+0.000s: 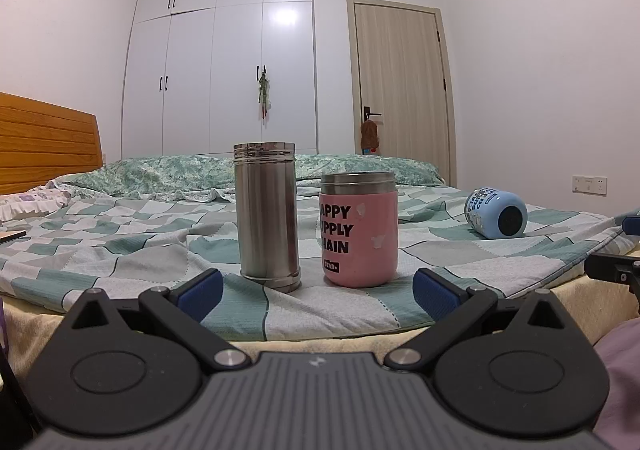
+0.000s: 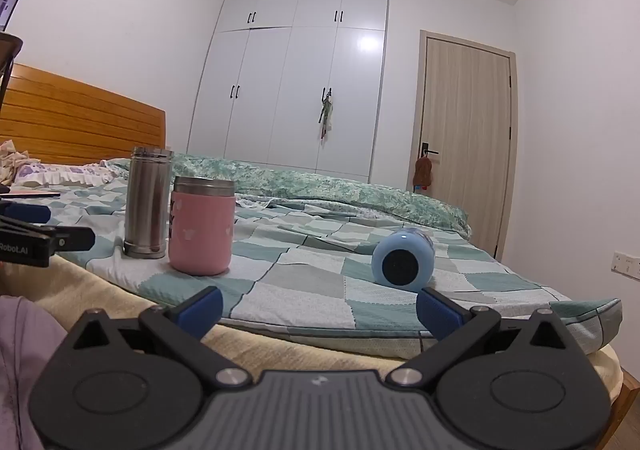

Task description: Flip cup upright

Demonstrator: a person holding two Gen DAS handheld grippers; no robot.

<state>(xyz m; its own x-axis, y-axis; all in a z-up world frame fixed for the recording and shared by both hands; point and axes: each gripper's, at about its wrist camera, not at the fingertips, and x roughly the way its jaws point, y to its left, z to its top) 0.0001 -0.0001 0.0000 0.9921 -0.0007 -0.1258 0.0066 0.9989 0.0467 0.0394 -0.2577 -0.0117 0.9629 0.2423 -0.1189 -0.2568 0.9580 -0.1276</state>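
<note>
A light blue cup lies on its side on the checked bedspread, its dark base facing me; it also shows in the right wrist view. A pink cup with black lettering and a steel flask stand upright, side by side. My left gripper is open and empty, just in front of the pink cup and the flask. My right gripper is open and empty, a short way in front of the blue cup.
The bed's near edge with a yellow blanket runs below both grippers. A wooden headboard is at the left, white wardrobes and a door behind. The pink cup and flask stand left of the right gripper.
</note>
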